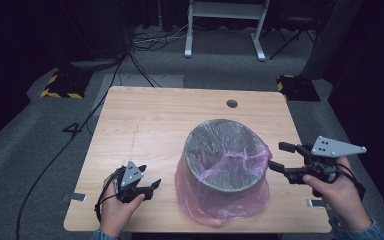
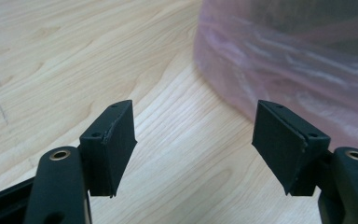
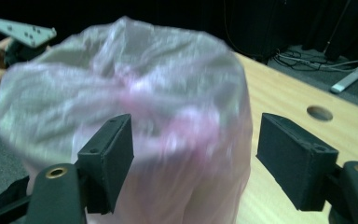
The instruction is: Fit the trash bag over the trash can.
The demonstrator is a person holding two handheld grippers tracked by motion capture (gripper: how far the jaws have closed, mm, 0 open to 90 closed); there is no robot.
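Standing on the right half of the wooden table (image 1: 145,125), the grey bin (image 1: 226,155) is wrapped in a thin pink plastic bag (image 1: 220,200) that lines its inside and spills down around its base. The right gripper (image 1: 284,156) hovers just beside the bin's right rim, jaws spread wide with nothing between them. The left gripper (image 1: 152,189) sits low near the front left of the bag, also spread apart and empty, its jaws pointing toward the bag without touching it.
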